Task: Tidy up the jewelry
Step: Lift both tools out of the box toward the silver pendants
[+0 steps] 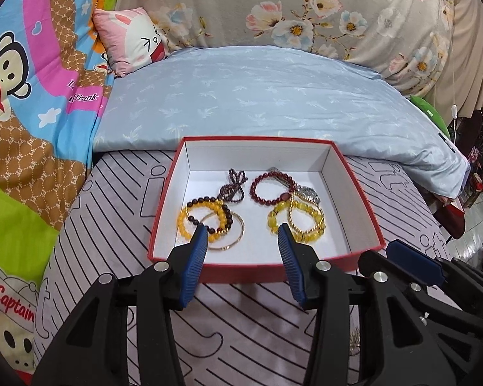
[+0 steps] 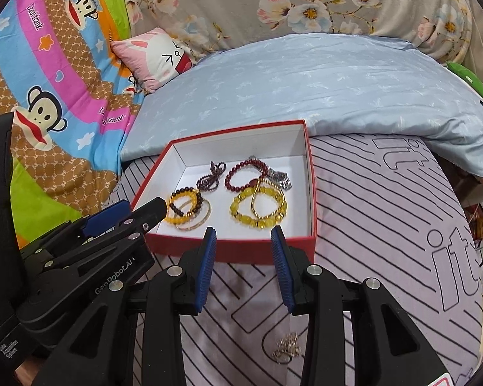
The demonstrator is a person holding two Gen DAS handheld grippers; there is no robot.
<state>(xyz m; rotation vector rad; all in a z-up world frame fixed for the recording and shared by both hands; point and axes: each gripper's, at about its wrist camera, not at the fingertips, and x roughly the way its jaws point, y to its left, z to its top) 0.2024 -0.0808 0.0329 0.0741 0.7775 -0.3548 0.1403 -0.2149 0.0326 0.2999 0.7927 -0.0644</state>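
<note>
A red box (image 1: 364, 206) with a white inside sits on the striped bedsheet; it also shows in the right wrist view (image 2: 312, 193). In it lie several bracelets: yellow and dark bead ones (image 1: 206, 218), a gold bangle (image 1: 235, 241), a dark red one (image 1: 267, 189), a yellow one with a gold chain (image 1: 306, 218) and a silver watch (image 1: 310, 193). My left gripper (image 1: 243, 233) is open and empty over the box's near edge. My right gripper (image 2: 243, 231) is open and empty just before the box. A thin gold chain (image 2: 286, 347) lies on the sheet under the right gripper.
A folded light blue quilt (image 1: 257, 96) lies behind the box. A cartoon blanket (image 1: 25, 96) and a pink pillow (image 1: 135, 41) are at the left, a floral cover (image 1: 306, 9) at the back. The bed edge drops off at the right.
</note>
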